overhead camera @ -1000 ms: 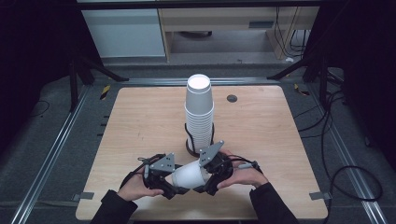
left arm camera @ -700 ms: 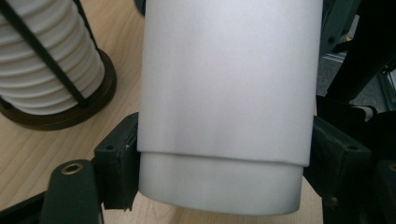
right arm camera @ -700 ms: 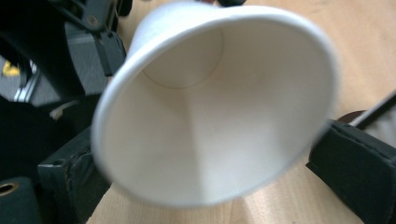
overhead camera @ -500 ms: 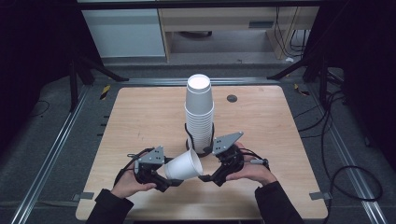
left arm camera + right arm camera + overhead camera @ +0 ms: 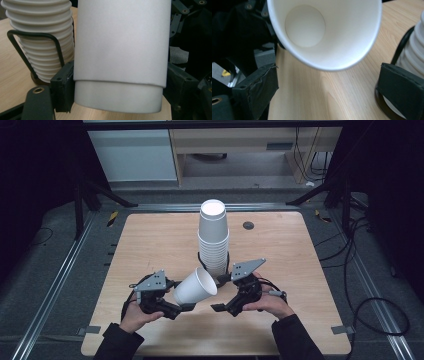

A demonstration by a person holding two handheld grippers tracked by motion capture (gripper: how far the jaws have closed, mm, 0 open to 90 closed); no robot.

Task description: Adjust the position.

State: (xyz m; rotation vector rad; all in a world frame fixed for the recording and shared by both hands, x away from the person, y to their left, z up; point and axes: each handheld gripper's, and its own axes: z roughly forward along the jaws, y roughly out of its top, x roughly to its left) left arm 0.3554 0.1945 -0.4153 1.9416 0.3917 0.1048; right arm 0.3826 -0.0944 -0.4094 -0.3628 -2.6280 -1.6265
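Note:
A single white paper cup [image 5: 196,288] hangs tilted above the wooden table [image 5: 150,240], its mouth turned toward the right gripper. My left gripper [image 5: 179,297] is shut on the cup's base; in the left gripper view the cup [image 5: 120,50] sits between the black pads [image 5: 62,87]. My right gripper [image 5: 220,294] stands open just right of the cup's mouth, holding nothing. In the right gripper view the cup's open mouth [image 5: 324,32] hangs just ahead of the spread jaws, above the table. A tall stack of white cups [image 5: 213,237] stands in a black wire holder [image 5: 32,50] behind both grippers.
The stack [image 5: 414,55] is close to the right gripper's far pad. A small dark round disc [image 5: 248,225] lies at the table's back right. Metal rails and cables run along the floor on both sides, with bare wood to the left and right of the stack.
A second ago both grippers met at the cup near the front edge. The right gripper has let go and drawn off to the right. The left has shifted left, with the cup's mouth tipped up.

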